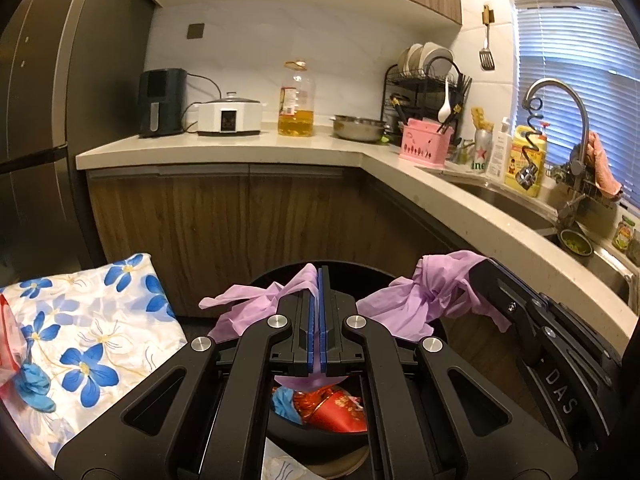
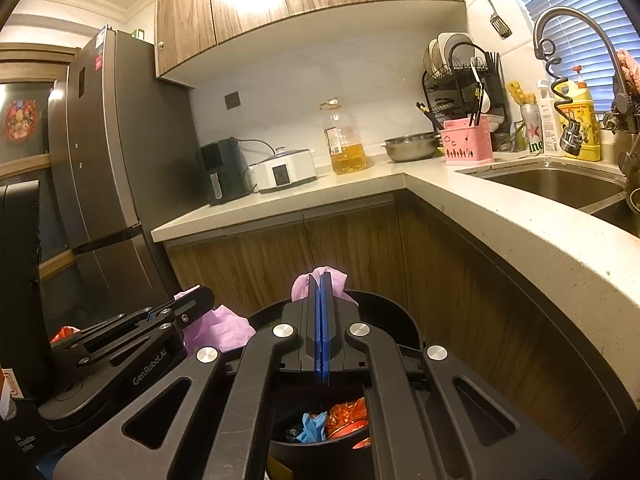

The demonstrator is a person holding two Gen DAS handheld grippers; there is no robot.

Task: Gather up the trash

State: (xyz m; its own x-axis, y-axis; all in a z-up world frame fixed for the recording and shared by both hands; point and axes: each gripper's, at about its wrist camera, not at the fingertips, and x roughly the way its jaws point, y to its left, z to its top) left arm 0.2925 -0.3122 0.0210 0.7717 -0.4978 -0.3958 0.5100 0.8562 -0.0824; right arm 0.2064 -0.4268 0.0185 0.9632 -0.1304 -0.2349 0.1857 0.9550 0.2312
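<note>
A round black trash bin (image 1: 320, 436) (image 2: 384, 304) stands on the floor by the corner cabinets. Red wrappers (image 1: 340, 408) (image 2: 348, 416) and a blue glove (image 1: 284, 400) (image 2: 314, 426) lie inside it. A purple bag liner (image 1: 240, 308) (image 2: 224, 328) is drawn up over the bin. My left gripper (image 1: 319, 276) (image 2: 200, 300) is shut on one bunched edge of the liner. My right gripper (image 2: 320, 280) (image 1: 486, 270) is shut on the other bunched edge (image 1: 424, 292) (image 2: 320, 276). Both grippers hover above the bin, side by side.
A floral cloth bundle (image 1: 88, 336) lies left of the bin, with a red bag (image 1: 8, 344) beside it. The L-shaped countertop (image 1: 240, 148) (image 2: 520, 224) carries appliances, an oil bottle (image 1: 296, 100), a bowl and a sink (image 2: 552, 184). A fridge (image 2: 104, 176) stands left.
</note>
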